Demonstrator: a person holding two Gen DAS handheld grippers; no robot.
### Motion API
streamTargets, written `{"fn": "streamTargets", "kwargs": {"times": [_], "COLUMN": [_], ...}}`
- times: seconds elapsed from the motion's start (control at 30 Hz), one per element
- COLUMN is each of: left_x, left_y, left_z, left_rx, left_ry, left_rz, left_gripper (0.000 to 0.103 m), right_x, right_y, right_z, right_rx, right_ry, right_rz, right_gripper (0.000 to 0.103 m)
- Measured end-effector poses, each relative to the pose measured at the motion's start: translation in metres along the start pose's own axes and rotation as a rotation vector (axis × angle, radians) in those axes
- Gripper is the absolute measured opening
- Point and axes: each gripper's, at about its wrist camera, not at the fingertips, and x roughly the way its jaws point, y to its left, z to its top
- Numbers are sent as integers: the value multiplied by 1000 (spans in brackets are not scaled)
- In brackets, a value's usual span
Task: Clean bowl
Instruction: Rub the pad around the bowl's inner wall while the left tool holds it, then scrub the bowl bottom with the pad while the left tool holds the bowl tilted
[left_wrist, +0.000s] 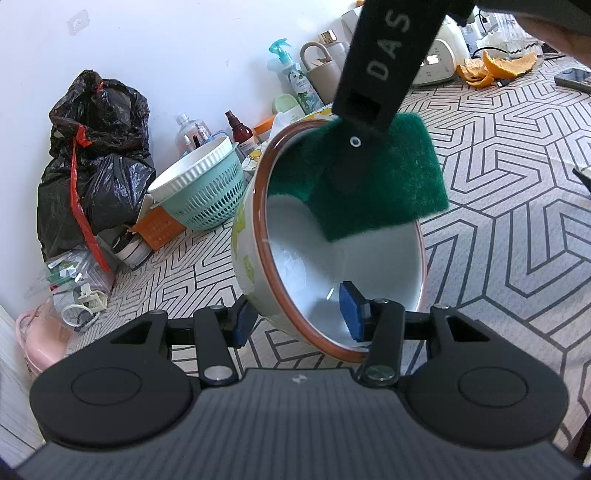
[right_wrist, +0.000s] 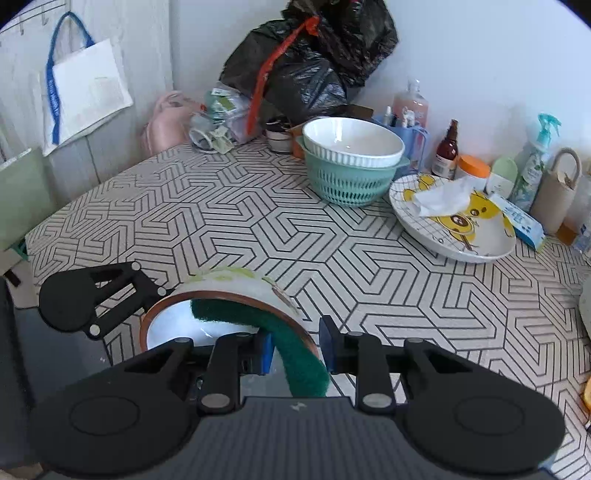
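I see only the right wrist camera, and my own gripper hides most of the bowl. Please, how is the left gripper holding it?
Observer: The left gripper pinches the bowl at its rim, with one blue pad inside and one outside.
Operator: How much of the inside does the sponge cover?
Observer: The sponge, held by the right gripper, covers only the upper part of the inside. The white bottom is bare.
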Motion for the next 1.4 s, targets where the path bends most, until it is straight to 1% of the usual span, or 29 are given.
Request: {"fn": "streamTargets", "kwargs": {"times": [0.2,0.27,0.33,0.5,0.8,1.0,1.13,1.2,1.3,1.4], "left_x": [-1,-1,-1,-1,-1,-3,-4,-4,-3,-4], "left_y": [-3,-4,-4,-4,-3,3,3,2,1,-2], "left_z": [1,2,2,0,0,-2,-3,-3,-2,-3], "left_rx": [8,10,11,12,14,4,4,8,19,51], "left_ry": [3,6,4,2,-2,0,-3,-3,-4,-13], "left_rz": [11,14,14,14,10,-24,-24,-23,-19,-1], "left_gripper": [47,47,47,47,47,48,48,48,48,49], "right_x": [-2,-1,-1,5,5,2,0,-2,-6,-10], "right_y": [-3,-4,-12,-8,18,23,26,26,22,18], "right_z": [0,-1,1,-9,-15,-14,-13,-11,-6,-1], "right_rx": [24,30,25,4,-108,-136,-151,-147,-119,-91], "right_ry": [-21,-25,-20,3,34,40,40,34,26,18], "right_rz": [11,13,19,21,-43,-67,-84,-91,-74,-57], "right_gripper": [28,33,33,33,32,33,34,34,34,33]}}
